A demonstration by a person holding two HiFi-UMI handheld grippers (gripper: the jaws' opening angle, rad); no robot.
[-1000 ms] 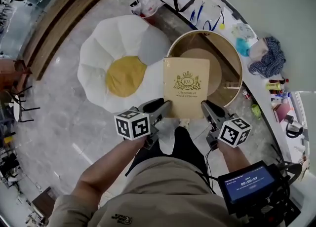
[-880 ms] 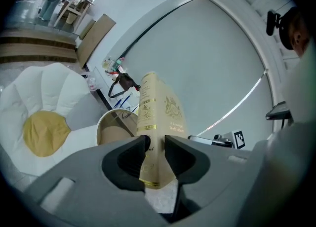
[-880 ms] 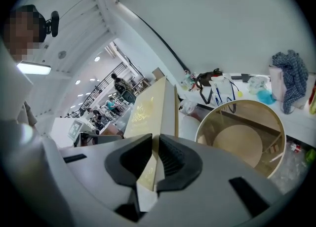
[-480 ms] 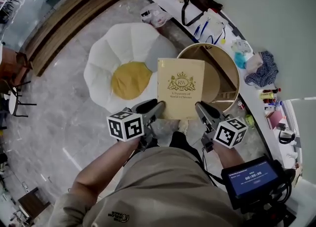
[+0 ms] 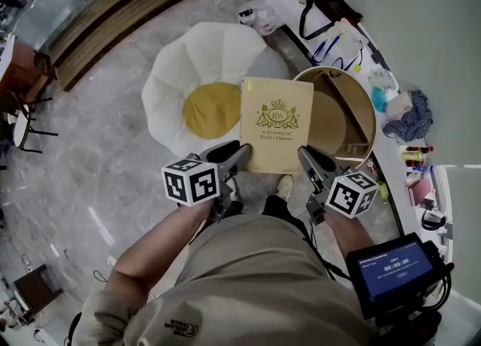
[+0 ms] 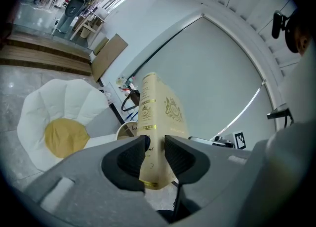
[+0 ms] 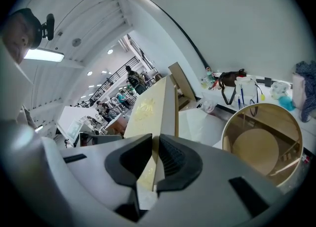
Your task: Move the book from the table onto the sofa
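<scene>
Ahead of torso (image 5: 255, 277), both grippers (image 5: 242, 156) (image 5: 305, 159) clamping book (image 5: 275, 122)

- Open floor (image 5: 105, 156) at 9 o'clock of the sofa (image 5: 218, 51).
- Barred at 3 o'clock by the round desk (image 5: 338, 115), just beside the sofa.

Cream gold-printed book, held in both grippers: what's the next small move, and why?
Probably carry the cream gold-printed book leftwards over the white flower-shaped sofa. The left gripper and right gripper each clamp a near corner, and it hangs between sofa and round wooden table.
</scene>
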